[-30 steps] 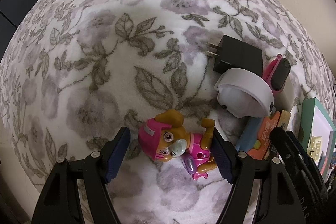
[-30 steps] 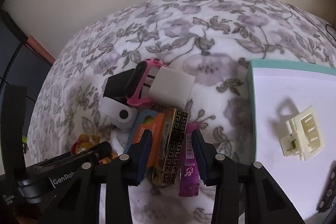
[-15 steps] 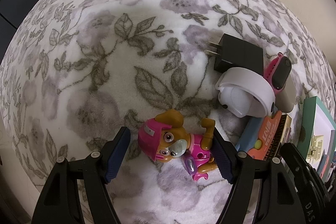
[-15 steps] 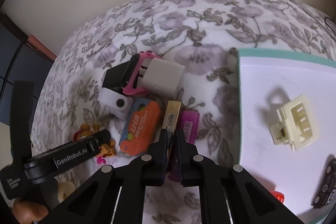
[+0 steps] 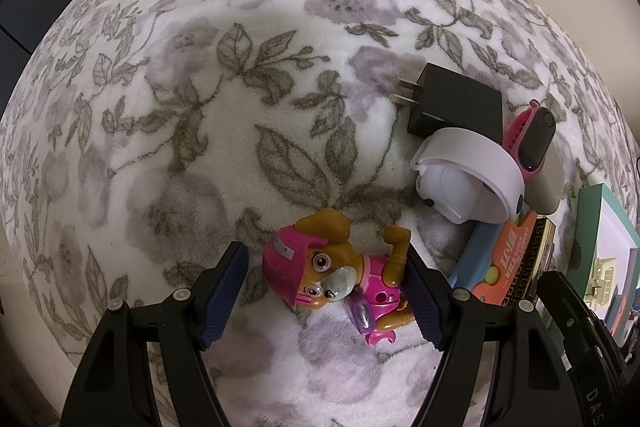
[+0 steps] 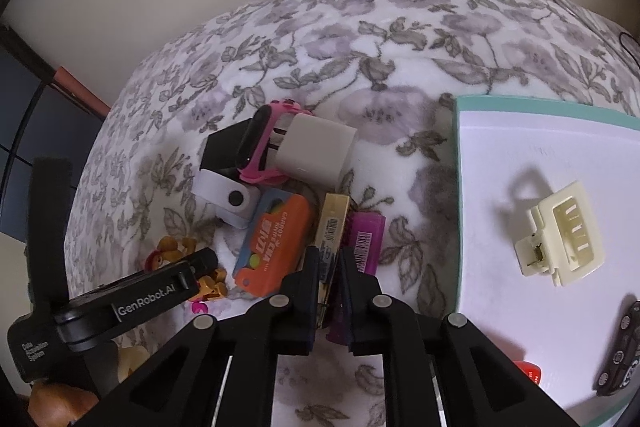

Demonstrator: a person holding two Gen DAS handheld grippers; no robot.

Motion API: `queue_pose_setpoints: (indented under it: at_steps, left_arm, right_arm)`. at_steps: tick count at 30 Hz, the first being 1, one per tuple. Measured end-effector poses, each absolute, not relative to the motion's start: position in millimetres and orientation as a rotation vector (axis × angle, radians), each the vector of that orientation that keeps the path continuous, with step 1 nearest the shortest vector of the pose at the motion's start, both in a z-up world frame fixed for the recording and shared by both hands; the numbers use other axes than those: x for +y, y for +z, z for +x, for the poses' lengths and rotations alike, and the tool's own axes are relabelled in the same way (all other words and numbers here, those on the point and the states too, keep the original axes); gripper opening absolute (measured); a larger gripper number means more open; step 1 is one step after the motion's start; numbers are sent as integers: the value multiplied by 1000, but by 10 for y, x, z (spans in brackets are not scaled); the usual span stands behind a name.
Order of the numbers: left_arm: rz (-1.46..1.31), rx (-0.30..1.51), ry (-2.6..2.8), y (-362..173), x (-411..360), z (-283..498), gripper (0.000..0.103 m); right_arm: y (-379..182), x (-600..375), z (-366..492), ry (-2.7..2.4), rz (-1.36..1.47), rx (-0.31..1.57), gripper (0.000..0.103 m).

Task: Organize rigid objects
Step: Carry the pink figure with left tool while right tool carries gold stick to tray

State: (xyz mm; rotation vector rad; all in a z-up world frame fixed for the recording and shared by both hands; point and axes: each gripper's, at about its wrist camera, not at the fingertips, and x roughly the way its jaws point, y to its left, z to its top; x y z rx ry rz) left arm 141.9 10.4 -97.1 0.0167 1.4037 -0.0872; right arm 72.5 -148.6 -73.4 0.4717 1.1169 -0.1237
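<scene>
My right gripper (image 6: 329, 267) is shut on a gold patterned box (image 6: 332, 227), tipped on its edge and lifted between an orange carrot-knife toy (image 6: 274, 241) and a purple box (image 6: 366, 241). My left gripper (image 5: 326, 287) is open around a pink and brown toy pup figure (image 5: 340, 277) lying on the floral blanket; its right pad is close to the pup's arm. A white tray with a teal rim (image 6: 458, 187) lies to the right and holds a cream hair claw (image 6: 560, 243).
A pile lies beyond the grippers: black charger (image 5: 460, 105), white round device (image 5: 468, 179), pink smartwatch (image 6: 260, 143), white charger cube (image 6: 314, 151). A black remote (image 6: 618, 351) and a red item (image 6: 528, 375) lie on the tray's near part. The left gripper body (image 6: 112, 303) shows at left.
My right gripper has closed on the gold box, turned it onto its edge and lifted it a little. The left gripper has stayed still around the pup.
</scene>
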Motion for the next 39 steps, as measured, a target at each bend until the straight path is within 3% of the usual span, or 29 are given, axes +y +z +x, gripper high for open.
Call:
queue_pose_setpoints:
  at_steps: [5,12,25,39]
  left_arm:
    - [8,1407,-85,-982,111,1421,76]
    - [2,1408,-83,-988,123,1423,76]
    - [-5,1411,-84,-998,131,1430,76]
    - [12,1405,-83,-999,115,1422,77]
  right_arm:
    - [-775,-1440,755,-108,456,1131,13]
    - [-795,-1311,794,-108,369,1160,23]
    - [-856,-1173,857,-130,270,1265,24]
    - [-954,-1072,915,-167,215,1210,26]
